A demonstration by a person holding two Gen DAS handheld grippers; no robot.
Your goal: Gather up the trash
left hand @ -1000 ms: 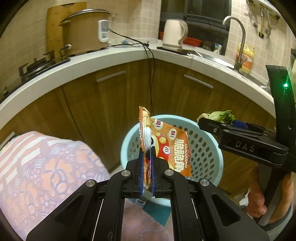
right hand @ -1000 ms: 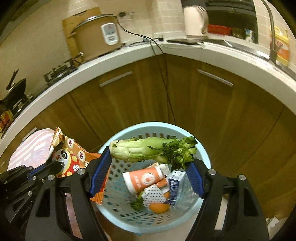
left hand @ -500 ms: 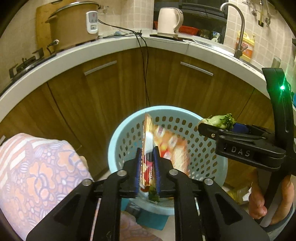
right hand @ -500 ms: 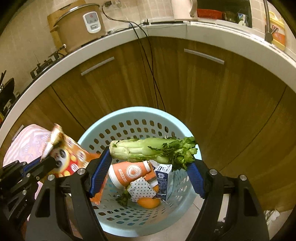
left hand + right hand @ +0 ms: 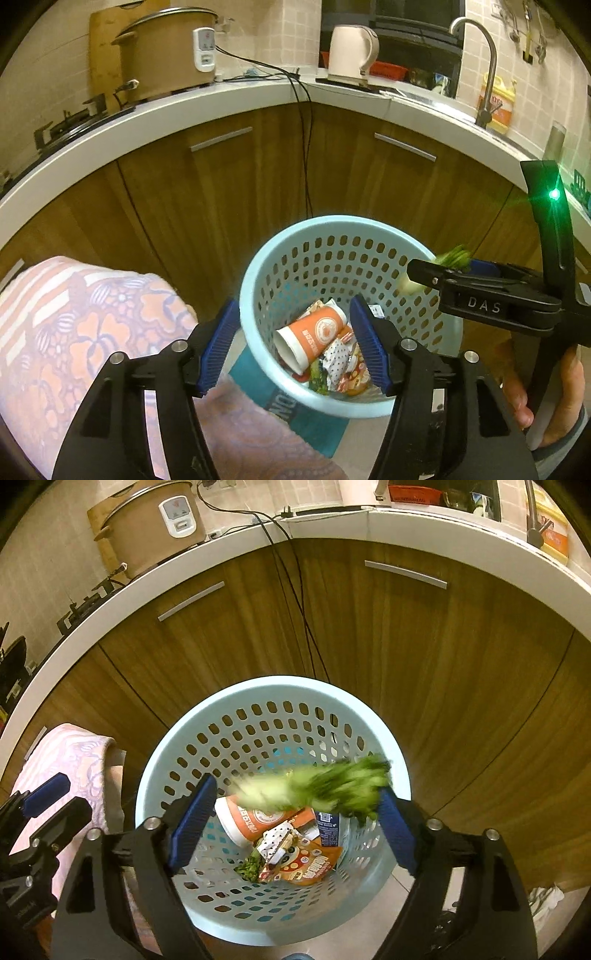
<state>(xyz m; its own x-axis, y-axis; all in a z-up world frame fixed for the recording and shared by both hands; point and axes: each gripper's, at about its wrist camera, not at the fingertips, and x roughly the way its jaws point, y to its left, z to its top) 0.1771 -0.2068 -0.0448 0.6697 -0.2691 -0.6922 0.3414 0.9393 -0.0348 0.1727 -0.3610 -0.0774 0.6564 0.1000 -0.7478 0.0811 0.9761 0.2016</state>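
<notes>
Now the left gripper (image 5: pixel 293 341) stands spread and empty, its jaws having just been opening; the snack wrapper (image 5: pixel 312 864) lies at the bottom of the perforated blue basket (image 5: pixel 207 738). The right gripper (image 5: pixel 291 821), likewise just opening, is wide around the blurred bok choy (image 5: pixel 314 784), apparently dropping. The leafy end sits near the rim, so it might snag there and tip outside.
</notes>
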